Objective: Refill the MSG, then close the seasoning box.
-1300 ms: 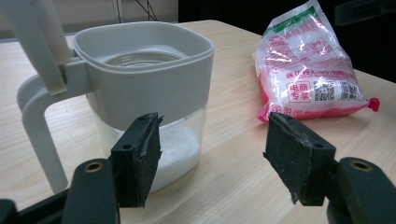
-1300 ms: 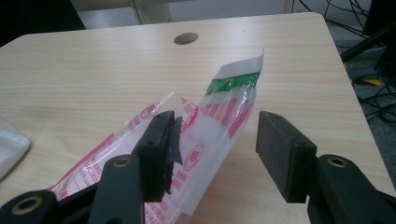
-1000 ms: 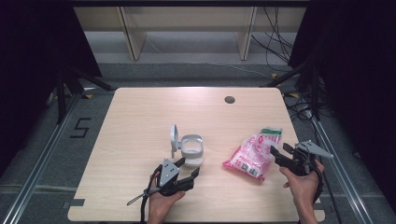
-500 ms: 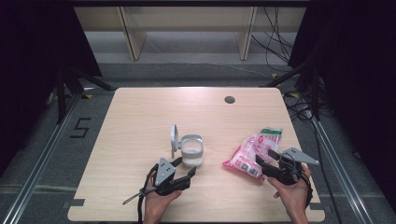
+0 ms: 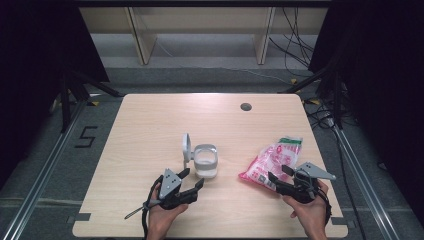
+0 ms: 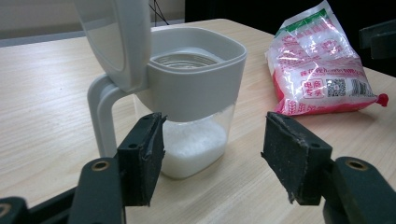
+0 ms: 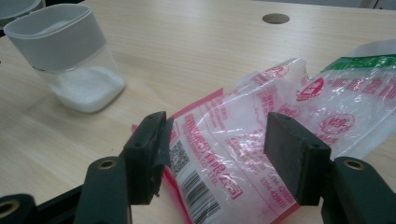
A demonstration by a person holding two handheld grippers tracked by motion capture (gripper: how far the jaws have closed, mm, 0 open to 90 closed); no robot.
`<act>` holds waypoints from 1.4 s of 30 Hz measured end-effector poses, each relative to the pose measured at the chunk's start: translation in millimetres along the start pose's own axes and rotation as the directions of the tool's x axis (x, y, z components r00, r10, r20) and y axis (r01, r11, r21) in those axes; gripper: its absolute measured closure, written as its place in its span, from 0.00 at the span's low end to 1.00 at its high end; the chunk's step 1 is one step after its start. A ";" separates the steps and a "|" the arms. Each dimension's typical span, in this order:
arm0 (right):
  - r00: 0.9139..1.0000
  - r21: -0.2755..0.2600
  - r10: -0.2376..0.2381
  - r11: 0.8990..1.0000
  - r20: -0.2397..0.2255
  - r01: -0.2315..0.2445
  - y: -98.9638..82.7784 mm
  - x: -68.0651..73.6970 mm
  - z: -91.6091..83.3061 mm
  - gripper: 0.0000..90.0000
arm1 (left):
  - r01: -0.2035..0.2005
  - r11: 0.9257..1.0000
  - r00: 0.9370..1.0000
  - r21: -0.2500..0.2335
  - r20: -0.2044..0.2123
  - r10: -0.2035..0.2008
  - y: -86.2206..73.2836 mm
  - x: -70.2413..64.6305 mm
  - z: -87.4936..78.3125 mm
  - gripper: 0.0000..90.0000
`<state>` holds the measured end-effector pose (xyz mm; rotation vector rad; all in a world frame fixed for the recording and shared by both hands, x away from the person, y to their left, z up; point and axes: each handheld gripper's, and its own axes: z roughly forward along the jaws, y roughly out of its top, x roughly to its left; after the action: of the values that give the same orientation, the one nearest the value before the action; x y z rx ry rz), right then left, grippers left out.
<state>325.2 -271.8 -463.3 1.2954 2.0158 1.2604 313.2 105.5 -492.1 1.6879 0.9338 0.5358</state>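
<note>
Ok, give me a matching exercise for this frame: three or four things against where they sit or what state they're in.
Things:
1. jar
2. jar lid
3. pink bag
4. table hole

States:
A. flipped up, open
B. far side of the table
C. lying flat between the right hand-held gripper's open jaws
D. holds white grains, before the left hand-held gripper

Pairs: 1-D, 2-A, 3-C, 4-B
</note>
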 end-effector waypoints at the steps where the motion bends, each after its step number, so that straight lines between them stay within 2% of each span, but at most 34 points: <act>1: 1.000 0.014 -0.014 1.000 0.006 0.014 -0.2 0.3 -0.1 0.45 | -0.022 1.000 1.000 0.001 0.005 0.022 0.4 2.1 -0.6 0.42; 2: 1.000 0.024 0.009 1.000 0.005 -0.009 -0.6 3.1 -1.0 0.45 | -0.019 1.000 1.000 0.002 0.001 0.019 0.4 2.8 -1.4 0.42; 4: 1.000 0.004 0.000 1.000 -0.021 0.000 -1.2 2.7 -1.5 0.45 | -0.011 1.000 1.000 0.003 -0.005 0.011 0.5 4.6 -2.8 0.43; 5: 1.000 0.013 0.016 1.000 -0.012 -0.016 -2.3 5.9 -1.7 0.44 | -0.019 1.000 1.000 -0.001 -0.003 0.019 0.6 6.1 -3.0 0.43; 6: 1.000 0.007 -0.016 1.000 -0.013 0.016 -2.3 4.2 -1.2 0.44 | -0.010 1.000 1.000 -0.002 -0.007 0.010 0.4 6.6 -3.6 0.43; 8: 1.000 0.016 0.007 1.000 -0.017 -0.006 -3.4 6.8 -2.4 0.44 | -0.014 1.000 1.000 -0.004 -0.007 0.014 0.5 9.7 -4.4 0.43; 10: 1.000 0.024 0.008 1.000 -0.015 -0.008 -4.1 8.1 -1.9 0.44 | -0.006 1.000 1.000 -0.005 -0.018 0.006 0.3 11.5 -6.0 0.44; 11: 0.999 0.024 -0.016 1.000 -0.031 0.017 -4.1 6.0 -2.5 0.44 | -0.003 1.000 1.000 -0.007 -0.020 0.003 0.1 12.2 -6.4 0.45; 13: 0.998 0.019 -0.005 1.000 -0.057 0.006 -4.4 7.6 -3.4 0.43 | -0.016 1.000 1.000 0.001 -0.023 0.016 0.3 15.2 -8.2 0.46; 14: 0.998 0.026 -0.003 1.000 -0.061 0.005 -4.5 8.2 -3.9 0.43 | -0.005 1.000 1.000 -0.014 -0.023 0.005 -0.1 16.3 -7.9 0.46; 15: 0.999 0.027 -0.018 0.999 -0.037 0.019 -5.1 9.0 -3.0 0.43 | 0.009 1.000 1.000 -0.016 -0.026 -0.010 -0.2 16.3 -8.0 0.47; 16: 0.999 0.015 -0.020 1.000 -0.048 0.021 -5.7 8.9 -1.6 0.43 | -0.009 1.000 1.000 -0.016 -0.022 0.009 0.3 18.1 -8.8 0.48; 17: 0.998 0.017 -0.006 1.000 -0.061 0.007 -6.1 10.2 -2.8 0.43 | -0.022 1.000 0.999 -0.010 -0.028 0.021 0.6 18.8 -9.9 0.49; 19: 0.998 0.022 -0.005 1.000 -0.056 0.006 -6.6 10.3 -3.2 0.43 | -0.025 1.000 0.999 -0.015 -0.025 0.025 -0.2 19.1 -9.8 0.52; 21: 0.998 0.023 -0.015 1.000 -0.053 0.016 -6.8 10.4 -3.2 0.43 | -0.009 0.999 0.999 -0.033 -0.031 0.008 -1.2 19.1 -9.4 0.56; 23: 0.998 0.029 -0.017 0.999 -0.055 0.019 -6.7 10.4 -3.9 0.43 | -0.018 0.999 0.999 -0.034 -0.034 0.017 -1.1 19.7 -9.4 0.62; 25: 0.998 0.031 -0.014 0.999 -0.057 0.016 -6.9 10.3 -4.4 0.43 | -0.007 0.999 0.999 -0.043 -0.041 0.005 -2.1 18.9 -9.3 0.69; 26: 0.998 0.030 -0.010 0.999 -0.061 0.012 -6.7 10.4 -4.7 0.43 | -0.005 0.999 1.000 -0.047 -0.031 0.004 -2.2 19.2 -9.4 0.71; 28: 0.998 0.014 -0.008 1.000 -0.067 0.009 -6.8 10.3 -4.0 0.43 | -0.022 0.998 0.999 -0.062 -0.041 0.019 -2.4 20.7 -11.2 0.78; 31: 0.998 0.032 -0.021 0.999 -0.065 0.023 -5.6 11.2 -4.3 0.43 | -0.036 0.997 0.997 -0.074 -0.071 0.031 -2.8 22.3 -13.8 0.88; 32: 0.998 0.024 -0.020 0.999 -0.065 0.022 -5.5 12.5 -4.1 0.43 | -0.038 0.997 0.996 -0.067 -0.080 0.033 -2.8 22.7 -14.7 0.90; 42: 0.997 0.018 -0.028 0.999 -0.069 0.029 -5.8 14.1 -4.1 0.43 | -0.053 0.996 0.993 -0.078 -0.111 0.044 2.9 29.5 -16.1 0.99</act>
<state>312.7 -262.2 -464.7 1.2431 2.0904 1.2921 319.5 138.3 -487.3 1.6246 0.9389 0.6955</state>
